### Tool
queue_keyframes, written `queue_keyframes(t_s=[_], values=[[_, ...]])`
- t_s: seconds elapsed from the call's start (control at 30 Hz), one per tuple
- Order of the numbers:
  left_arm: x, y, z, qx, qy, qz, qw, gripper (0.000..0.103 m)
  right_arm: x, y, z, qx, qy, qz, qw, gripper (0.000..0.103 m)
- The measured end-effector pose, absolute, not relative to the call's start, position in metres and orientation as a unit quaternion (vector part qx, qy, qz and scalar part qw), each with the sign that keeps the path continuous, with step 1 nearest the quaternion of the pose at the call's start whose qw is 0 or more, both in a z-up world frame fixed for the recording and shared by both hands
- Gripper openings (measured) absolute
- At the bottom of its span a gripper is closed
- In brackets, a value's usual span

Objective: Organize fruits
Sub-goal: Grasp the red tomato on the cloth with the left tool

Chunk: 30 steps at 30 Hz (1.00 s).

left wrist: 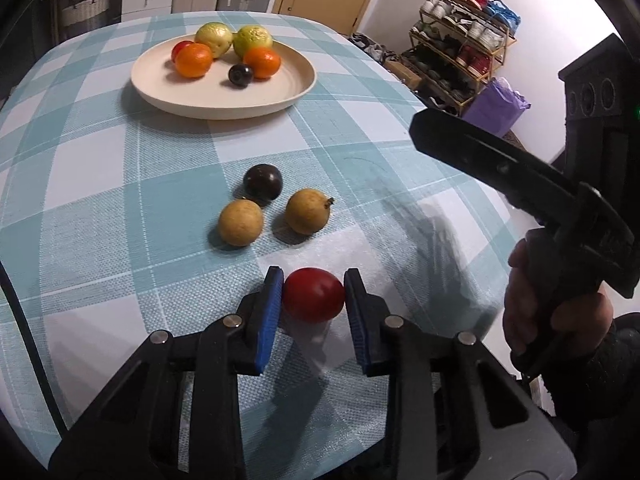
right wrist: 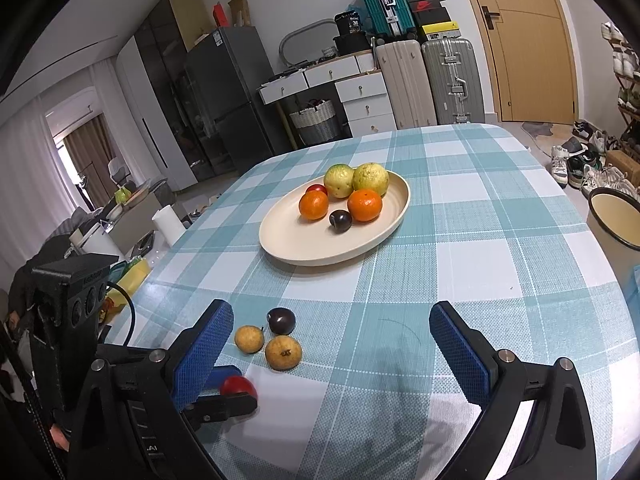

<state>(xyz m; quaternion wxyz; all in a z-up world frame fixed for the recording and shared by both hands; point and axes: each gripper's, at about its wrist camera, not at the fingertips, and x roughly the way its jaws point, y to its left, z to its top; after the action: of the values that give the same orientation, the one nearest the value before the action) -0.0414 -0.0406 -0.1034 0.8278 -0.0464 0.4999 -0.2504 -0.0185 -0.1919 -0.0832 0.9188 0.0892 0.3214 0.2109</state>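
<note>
A round red fruit (left wrist: 314,295) is clamped by the left hand-held gripper (left wrist: 314,300); two tan fruits (left wrist: 241,222) and a dark plum (left wrist: 263,180) are seen at twelve o'clock; the right hand-held gripper (right wrist: 332,344) is held wide.

My red fruit (left wrist: 314,294) lies on the cloth; dark plum (left wrist: 263,181) and two tan fruits (left wrist: 241,222) at twelve o'clock.

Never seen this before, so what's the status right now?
Left gripper shut on red fruit, on the tablecloth. Right gripper open, empty. Path to plate: three loose fruits.
</note>
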Motion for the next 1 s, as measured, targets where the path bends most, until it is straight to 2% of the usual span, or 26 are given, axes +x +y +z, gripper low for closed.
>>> queue_keyframes(t_s=[0.9,1.0], values=[[-0.032,0.039,-0.072,-0.111,0.459,-0.188,0.861,0.028,-0.014,-0.156,-0.109,0.055,0.38,0.259,0.886,0.1],[-0.032,0.043,-0.073,-0.115,0.46,-0.188,0.86,0.028,-0.013,-0.149,-0.112,0.047,0.382,0.266,0.884,0.092]])
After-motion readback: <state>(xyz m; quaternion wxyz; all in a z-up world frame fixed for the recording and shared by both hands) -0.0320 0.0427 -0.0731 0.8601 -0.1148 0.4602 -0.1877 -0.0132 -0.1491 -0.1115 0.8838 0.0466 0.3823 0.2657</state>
